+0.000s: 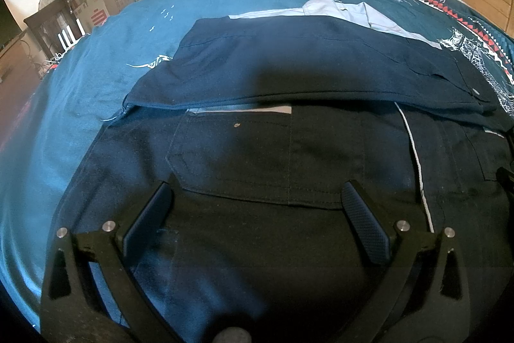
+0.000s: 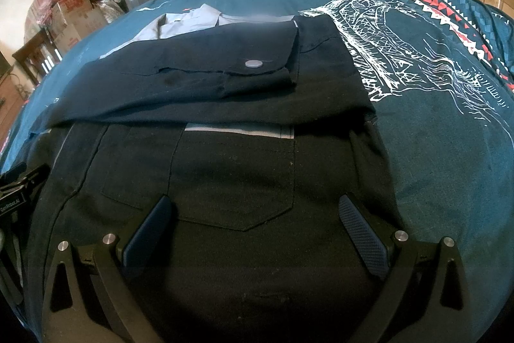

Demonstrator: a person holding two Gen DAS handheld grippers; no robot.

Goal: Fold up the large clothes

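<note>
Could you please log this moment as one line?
left gripper open | right gripper open | both over dark jacket | sleeves folded | bedspread

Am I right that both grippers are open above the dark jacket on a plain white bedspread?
Not quite. The bedspread is teal with a white line print and red triangles, clearest in the right wrist view. The rest holds: left gripper and right gripper are open above the dark jacket.
</note>
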